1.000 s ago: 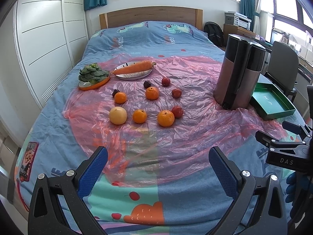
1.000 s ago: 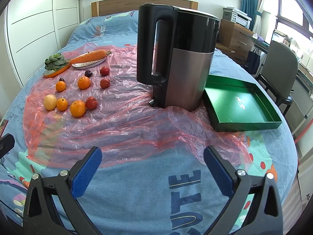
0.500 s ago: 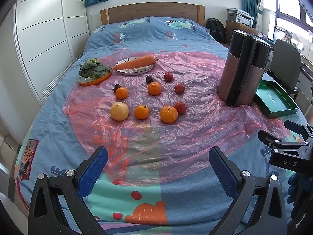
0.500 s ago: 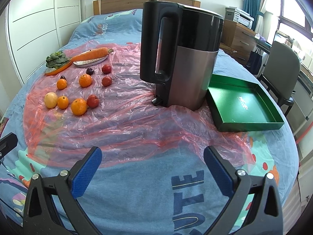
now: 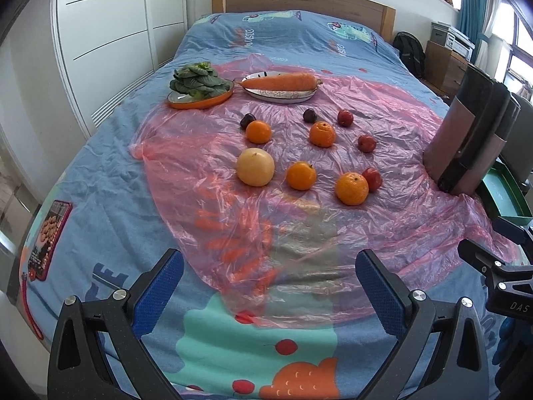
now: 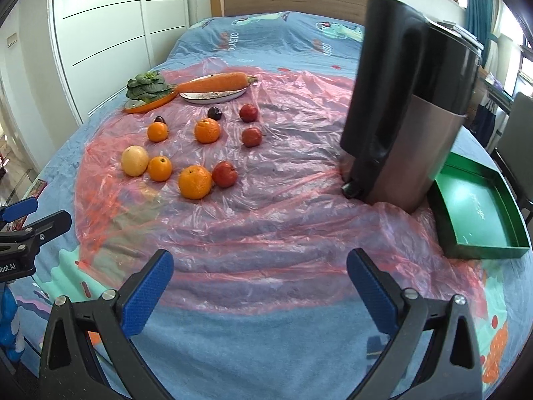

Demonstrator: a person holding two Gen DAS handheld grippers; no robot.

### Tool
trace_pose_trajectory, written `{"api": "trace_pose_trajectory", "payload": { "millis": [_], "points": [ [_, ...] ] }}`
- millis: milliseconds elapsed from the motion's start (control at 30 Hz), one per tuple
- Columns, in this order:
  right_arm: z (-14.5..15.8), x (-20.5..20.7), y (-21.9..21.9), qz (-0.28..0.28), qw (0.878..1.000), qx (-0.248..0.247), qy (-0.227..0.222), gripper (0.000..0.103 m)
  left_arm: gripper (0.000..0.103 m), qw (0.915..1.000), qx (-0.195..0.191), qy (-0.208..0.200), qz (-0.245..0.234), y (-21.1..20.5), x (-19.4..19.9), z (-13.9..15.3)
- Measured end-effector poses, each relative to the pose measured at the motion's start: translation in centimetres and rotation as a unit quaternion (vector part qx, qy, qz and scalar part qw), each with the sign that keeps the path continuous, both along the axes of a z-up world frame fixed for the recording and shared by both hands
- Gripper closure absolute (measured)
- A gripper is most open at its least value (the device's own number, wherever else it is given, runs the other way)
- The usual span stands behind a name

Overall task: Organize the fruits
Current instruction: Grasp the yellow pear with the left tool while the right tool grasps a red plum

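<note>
Several fruits lie loose on a pink plastic sheet [image 5: 299, 220] spread over the bed: a pale yellow round fruit [image 5: 255, 167], several oranges such as one [image 5: 352, 188] at the front, red plums [image 5: 372, 178] and dark plums [image 5: 310, 115]. The same spread shows in the right wrist view, with the front orange [image 6: 195, 182] and the yellow fruit [image 6: 134, 160]. An empty green tray [image 6: 479, 213] sits right of the kettle. My left gripper [image 5: 269, 286] hangs open, nothing between its blue pads, well short of the fruit. My right gripper [image 6: 260, 286] is open too, over the sheet's near edge.
A tall black-and-steel kettle [image 6: 406, 106] stands between the fruit and the tray. At the back, greens on an orange dish [image 5: 200, 90] and a carrot on a white plate [image 5: 279, 86]. White wardrobe at left; a phone [image 5: 50, 236] on the bed's left edge; chair at right.
Both grippers have swung left and moved nearer the fruit, which now looks larger and more central in both views. Both stay open; nothing on the bed has moved.
</note>
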State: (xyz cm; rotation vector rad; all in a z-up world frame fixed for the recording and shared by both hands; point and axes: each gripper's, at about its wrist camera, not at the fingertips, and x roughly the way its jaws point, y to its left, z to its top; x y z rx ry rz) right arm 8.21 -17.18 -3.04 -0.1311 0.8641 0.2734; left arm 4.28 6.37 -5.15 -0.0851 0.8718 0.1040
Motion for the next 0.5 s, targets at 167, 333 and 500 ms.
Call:
{"api": "trace_pose_trajectory", "payload": {
  "millis": [167,333,500],
  "points": [
    [-0.8,3.4,1.5,0.013,1.000,0.011,0.002,0.000,0.006,0.9999,-0.010,0.005,0.003,1.1,1.9,-1.1],
    [-2.4,7.0,1.9,0.009,0.999,0.044,0.027,0.008,0.014,0.9999,-0.013,0.007,-0.003,1.4,4.7,-1.8],
    [-4.1,9.9,2.5,0.005,0.996,0.074,0.041,0.043,0.027,0.9996,-0.023,0.013,0.011,2.9,8.1,-2.9]
  ]
}}
